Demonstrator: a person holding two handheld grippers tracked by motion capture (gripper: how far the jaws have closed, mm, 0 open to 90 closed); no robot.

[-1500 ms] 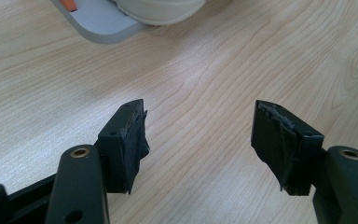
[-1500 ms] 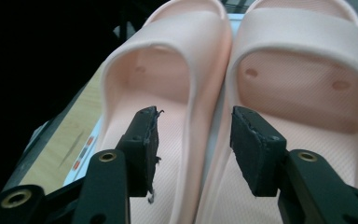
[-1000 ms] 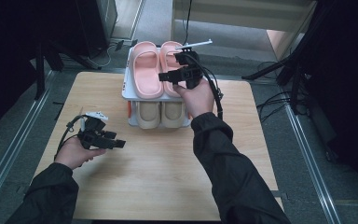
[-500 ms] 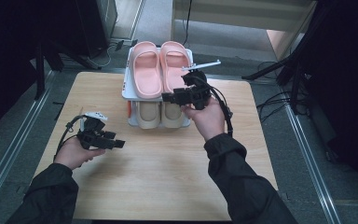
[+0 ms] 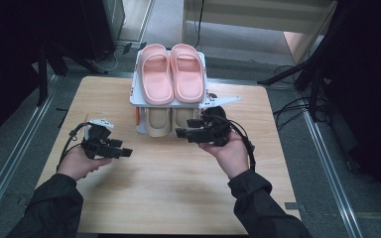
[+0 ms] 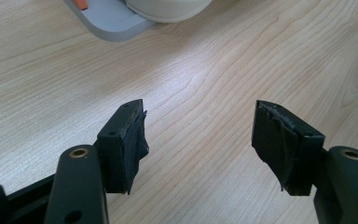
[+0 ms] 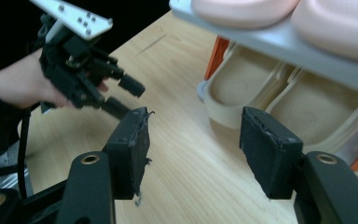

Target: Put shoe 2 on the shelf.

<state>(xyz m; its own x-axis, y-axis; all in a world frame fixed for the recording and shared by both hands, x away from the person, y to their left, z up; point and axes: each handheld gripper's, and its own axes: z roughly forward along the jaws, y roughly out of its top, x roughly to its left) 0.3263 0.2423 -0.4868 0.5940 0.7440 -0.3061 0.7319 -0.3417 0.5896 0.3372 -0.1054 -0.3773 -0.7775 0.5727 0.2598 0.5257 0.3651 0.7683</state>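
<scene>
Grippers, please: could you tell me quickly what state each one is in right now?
Left gripper: open, holding nothing.
Right gripper: open, jaws just been opening, nothing between them.

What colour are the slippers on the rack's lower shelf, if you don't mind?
Beige, the lower slippers; best in the right gripper view.
</scene>
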